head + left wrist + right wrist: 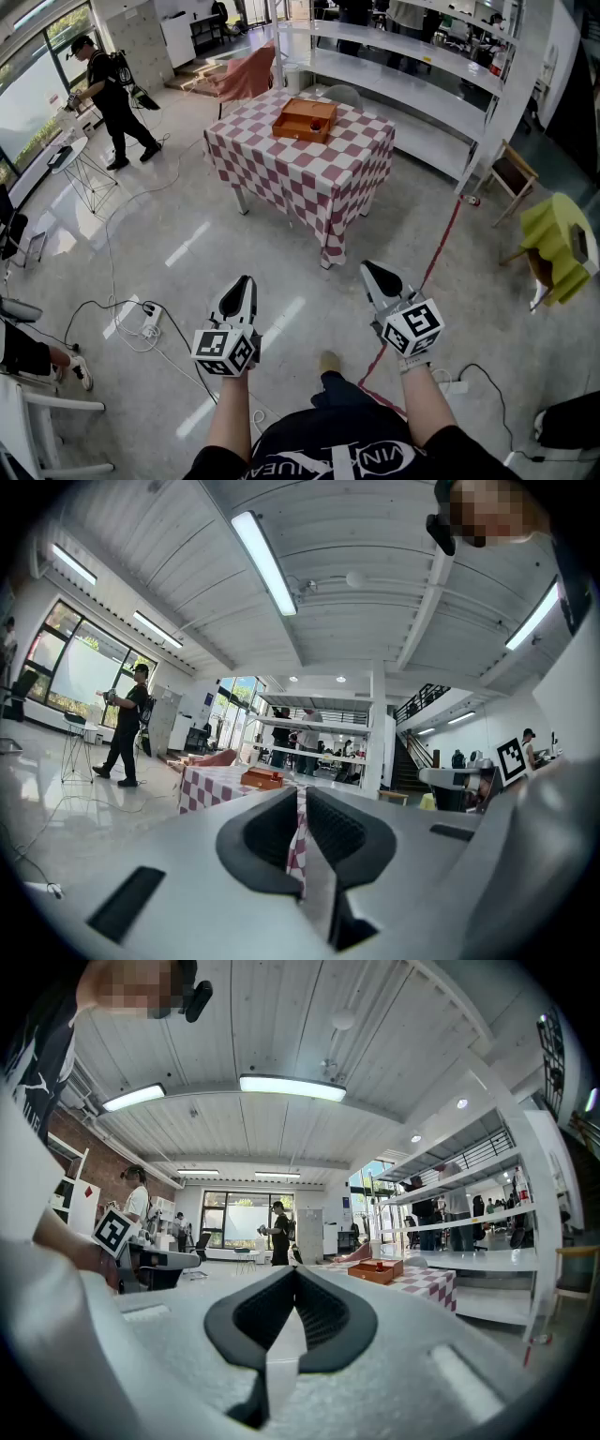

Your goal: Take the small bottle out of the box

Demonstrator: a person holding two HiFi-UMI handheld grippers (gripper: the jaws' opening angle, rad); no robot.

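The box (305, 120) rests on the table (314, 183), near the tabletop's far edge. Shelving (412, 86) stands behind the table. A person (108, 94) stands well to its left and a chair (558, 246) to its right. The left gripper (242, 283) and right gripper (376, 272) are side by side before the table, well apart from it.
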